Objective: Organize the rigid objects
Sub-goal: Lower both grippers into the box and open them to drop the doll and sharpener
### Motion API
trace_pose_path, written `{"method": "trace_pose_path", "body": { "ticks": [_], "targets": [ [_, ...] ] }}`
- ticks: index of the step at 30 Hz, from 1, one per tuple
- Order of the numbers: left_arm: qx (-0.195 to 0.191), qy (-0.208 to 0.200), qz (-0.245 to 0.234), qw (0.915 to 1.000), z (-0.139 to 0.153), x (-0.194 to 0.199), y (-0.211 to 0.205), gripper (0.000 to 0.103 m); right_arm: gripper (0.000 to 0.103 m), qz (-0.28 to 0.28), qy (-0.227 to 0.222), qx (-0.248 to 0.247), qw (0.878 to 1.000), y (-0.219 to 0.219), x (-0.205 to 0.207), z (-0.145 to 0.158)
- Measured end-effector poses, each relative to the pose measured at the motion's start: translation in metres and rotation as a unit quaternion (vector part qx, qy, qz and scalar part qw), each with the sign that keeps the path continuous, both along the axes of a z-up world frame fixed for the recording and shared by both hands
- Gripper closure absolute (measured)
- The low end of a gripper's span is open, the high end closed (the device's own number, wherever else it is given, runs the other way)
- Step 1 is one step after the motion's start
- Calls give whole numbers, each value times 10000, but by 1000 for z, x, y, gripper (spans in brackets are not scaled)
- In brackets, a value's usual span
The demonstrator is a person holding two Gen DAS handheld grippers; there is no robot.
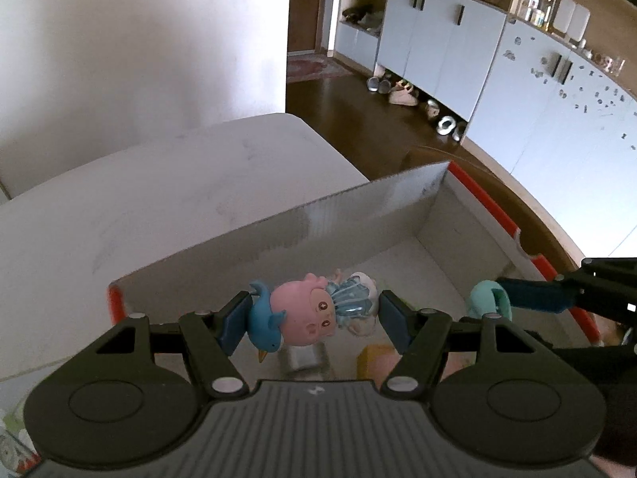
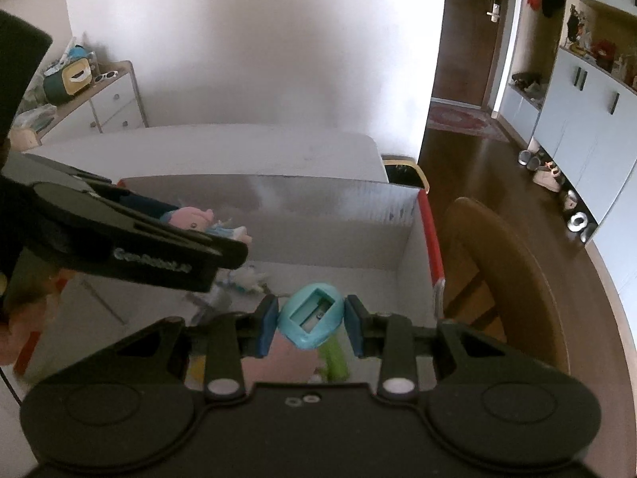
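box (image 2: 410, 235) contents under tools blurred, partly hidden

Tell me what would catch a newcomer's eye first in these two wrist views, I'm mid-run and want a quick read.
First, the pink-headed doll figurine with a blue bird on its head, clamped sideways in the left gripper above the open white box with red edging. Next, the teal pencil sharpener, pinched in the right gripper over the same box. A few small items already lie blurred on the box floor.
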State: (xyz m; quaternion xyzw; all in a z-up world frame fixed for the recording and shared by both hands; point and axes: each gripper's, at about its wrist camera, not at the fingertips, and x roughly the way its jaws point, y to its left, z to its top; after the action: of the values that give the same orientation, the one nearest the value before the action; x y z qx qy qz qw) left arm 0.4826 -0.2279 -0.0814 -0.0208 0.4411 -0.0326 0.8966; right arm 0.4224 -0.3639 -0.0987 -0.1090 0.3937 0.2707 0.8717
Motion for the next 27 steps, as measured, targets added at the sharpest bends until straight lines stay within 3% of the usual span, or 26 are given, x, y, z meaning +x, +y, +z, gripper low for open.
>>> {"method": "trace_pose_path", "body": {
  "ticks": [10, 27],
  "targets": [
    [200, 319, 31, 9993, -25, 32, -10, 34, 68, 255, 205, -261, 9991, 13, 19, -16],
    [449, 727, -88, 9963, -43, 50, -16, 34, 69, 599, 443, -467, 9961, 23, 21, -21]
  ]
}}
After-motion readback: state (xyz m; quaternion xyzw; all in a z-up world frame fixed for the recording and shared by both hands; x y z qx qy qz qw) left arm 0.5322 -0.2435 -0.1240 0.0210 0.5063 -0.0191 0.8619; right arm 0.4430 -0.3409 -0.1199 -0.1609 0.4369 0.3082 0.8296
